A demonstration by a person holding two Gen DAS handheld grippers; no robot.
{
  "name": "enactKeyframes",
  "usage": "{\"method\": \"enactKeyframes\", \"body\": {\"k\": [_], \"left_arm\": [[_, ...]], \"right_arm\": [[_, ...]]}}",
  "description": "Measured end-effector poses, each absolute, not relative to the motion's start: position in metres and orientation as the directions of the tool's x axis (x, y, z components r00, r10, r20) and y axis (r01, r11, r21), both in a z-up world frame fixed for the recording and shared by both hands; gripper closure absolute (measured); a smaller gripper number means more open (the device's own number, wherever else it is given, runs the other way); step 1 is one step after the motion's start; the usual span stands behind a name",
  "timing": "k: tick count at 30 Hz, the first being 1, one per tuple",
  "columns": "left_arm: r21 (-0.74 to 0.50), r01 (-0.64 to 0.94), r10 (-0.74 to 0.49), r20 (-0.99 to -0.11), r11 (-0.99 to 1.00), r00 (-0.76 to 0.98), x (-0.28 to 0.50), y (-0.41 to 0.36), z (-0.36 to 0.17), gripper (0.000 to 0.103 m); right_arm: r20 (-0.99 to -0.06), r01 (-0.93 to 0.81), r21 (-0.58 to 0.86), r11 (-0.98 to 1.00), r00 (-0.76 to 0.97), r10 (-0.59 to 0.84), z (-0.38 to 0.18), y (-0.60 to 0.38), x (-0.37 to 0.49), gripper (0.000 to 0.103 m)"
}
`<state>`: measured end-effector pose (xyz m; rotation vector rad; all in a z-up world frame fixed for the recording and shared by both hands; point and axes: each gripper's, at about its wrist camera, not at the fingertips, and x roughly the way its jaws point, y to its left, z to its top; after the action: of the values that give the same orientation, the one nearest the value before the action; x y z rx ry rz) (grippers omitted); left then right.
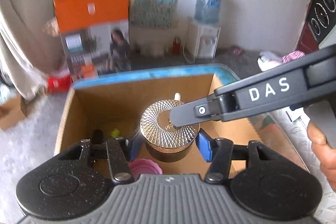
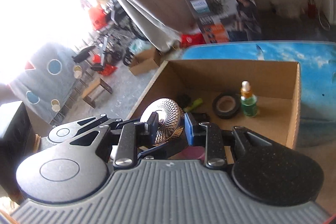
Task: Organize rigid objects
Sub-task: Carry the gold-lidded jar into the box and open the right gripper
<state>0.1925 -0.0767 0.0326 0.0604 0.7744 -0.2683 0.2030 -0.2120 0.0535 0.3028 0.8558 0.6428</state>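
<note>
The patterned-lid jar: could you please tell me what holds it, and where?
The left tool clamps the jar by its dark sides, just below the lid. The right tool appears to pinch the lid itself, between centre and rim.

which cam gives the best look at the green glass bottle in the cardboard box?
Right wrist. The small green glass bottle with gold collar and white cap stands upright and unobstructed beside the black tape roll. The left wrist view shows only its white cap, peeking out behind the faceted silver jar lid.
</note>
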Motion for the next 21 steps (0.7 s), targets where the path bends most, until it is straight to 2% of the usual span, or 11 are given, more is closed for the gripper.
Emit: {"method": "enactKeyframes", "body": {"k": [8, 21], "left_arm": [[-0.123, 0.229, -0.227, -0.831, 0.966, 0.509, 0.252, -0.082, -0.023, 0.047], [-0.194, 0.157, -0.239, -0.905, 0.968, 0.351, 0.279, -0.082, -0.06, 0.047]], "right_arm": [[-0.751, -0.289, 0.5, 0.816, 0.325, 0.575, -0.007, -0.214, 0.283, 0.077], [-0.866, -0.291, 0.411, 0.864, 0.171, 0.469, -0.054, -0.192, 0.315, 0.076]]}}
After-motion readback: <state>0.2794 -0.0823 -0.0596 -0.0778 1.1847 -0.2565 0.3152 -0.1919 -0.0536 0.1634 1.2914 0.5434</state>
